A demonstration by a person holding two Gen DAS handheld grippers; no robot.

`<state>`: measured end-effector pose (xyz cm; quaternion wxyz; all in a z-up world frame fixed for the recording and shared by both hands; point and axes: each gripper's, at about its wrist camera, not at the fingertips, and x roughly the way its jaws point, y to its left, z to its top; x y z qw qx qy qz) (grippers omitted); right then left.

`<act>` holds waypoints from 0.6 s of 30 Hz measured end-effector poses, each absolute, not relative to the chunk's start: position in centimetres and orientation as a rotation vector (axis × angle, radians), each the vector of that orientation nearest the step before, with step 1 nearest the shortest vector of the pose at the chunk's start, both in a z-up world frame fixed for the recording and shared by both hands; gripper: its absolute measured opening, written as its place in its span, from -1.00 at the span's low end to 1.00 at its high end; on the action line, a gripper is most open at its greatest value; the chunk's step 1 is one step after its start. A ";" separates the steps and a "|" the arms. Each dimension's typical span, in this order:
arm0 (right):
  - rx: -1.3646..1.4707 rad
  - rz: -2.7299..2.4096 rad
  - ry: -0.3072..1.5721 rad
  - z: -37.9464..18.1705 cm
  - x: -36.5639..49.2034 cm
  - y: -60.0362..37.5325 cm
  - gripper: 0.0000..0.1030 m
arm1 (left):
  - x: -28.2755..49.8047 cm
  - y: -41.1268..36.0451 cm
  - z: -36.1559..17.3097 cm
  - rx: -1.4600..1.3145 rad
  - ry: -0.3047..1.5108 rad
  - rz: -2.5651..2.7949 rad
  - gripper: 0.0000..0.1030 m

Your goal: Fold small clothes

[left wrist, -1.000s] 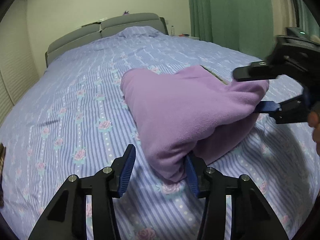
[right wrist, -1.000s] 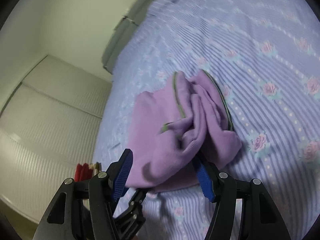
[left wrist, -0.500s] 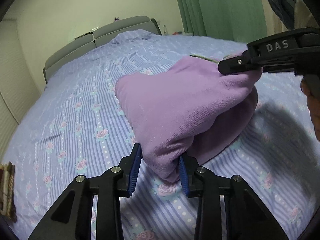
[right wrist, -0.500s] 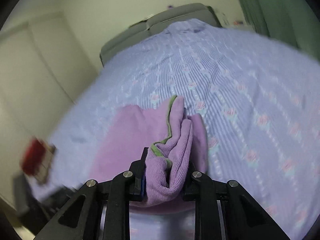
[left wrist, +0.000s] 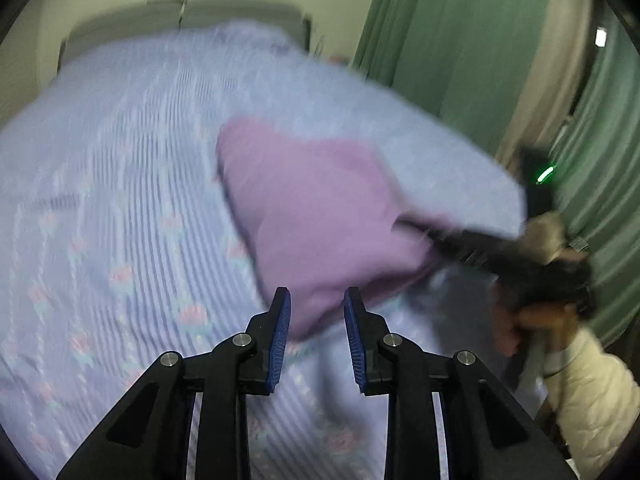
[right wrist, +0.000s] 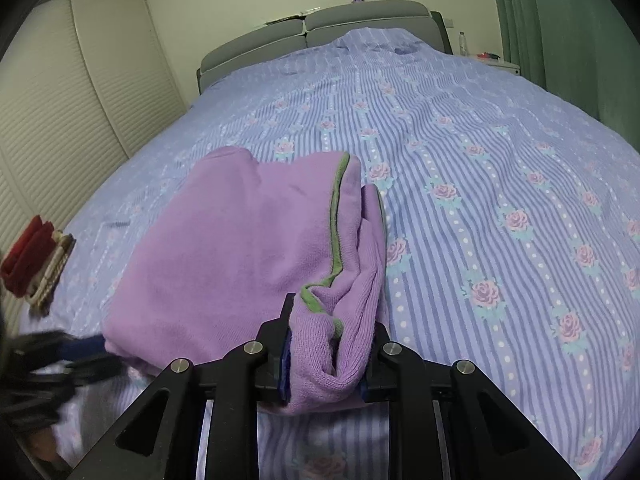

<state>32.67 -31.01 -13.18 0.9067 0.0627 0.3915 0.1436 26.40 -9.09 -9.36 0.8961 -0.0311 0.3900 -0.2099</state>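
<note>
No brand, label or writing can be read in either of your views. Your left wrist view is badly smeared with blur, so the bedspread's (left wrist: 120, 208) pattern and the headboard (left wrist: 188, 12) there are only soft shapes.

Your right tongs (right wrist: 325, 344) are clamped on a bunched corner of the purple garment (right wrist: 240, 256), the thick knit fold with its green trim (right wrist: 335, 224) filling the gap between the blue pads (right wrist: 285, 364); the right-hand pad is hidden behind the cloth. The garment lies folded on the bed, near its foot end, with the trimmed edge turned up on the right side.

Your left tongs (left wrist: 316, 332) stand partly apart, blue pads on either side of the garment's near corner (left wrist: 320, 216). Through the blur you cannot tell whether the cloth touches the pads or merely hangs between them. In the right wrist view those left tongs (right wrist: 76, 354) appear only as a dark blurred shape at the garment's lower left edge.

In the left wrist view your right hand (left wrist: 532, 316) grips a dark handle, its cream sleeve (left wrist: 592, 392) cut off at the frame edge, a green light (left wrist: 545, 174) glowing above. Green curtains (left wrist: 452, 52) fill the right. A red and cream stack (right wrist: 36, 260) sits at the bed's left edge, too small to identify. A bottle (right wrist: 463, 43) stands by the headboard.
</note>
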 end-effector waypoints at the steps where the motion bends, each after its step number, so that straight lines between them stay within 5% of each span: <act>1: 0.135 0.298 0.808 -13.4 32.6 -30.8 -0.56 | 26.6 -9.3 -8.2 -0.067 0.780 -0.449 -0.46; 9: 0.144 0.297 0.802 -13.4 32.5 -30.9 -0.56 | 31.5 -10.5 -10.4 -0.167 0.873 -0.453 -0.67; 18: 0.159 0.313 0.800 -13.7 32.6 -31.4 -0.56 | 30.6 -12.1 -13.2 -0.054 0.876 -0.427 -0.68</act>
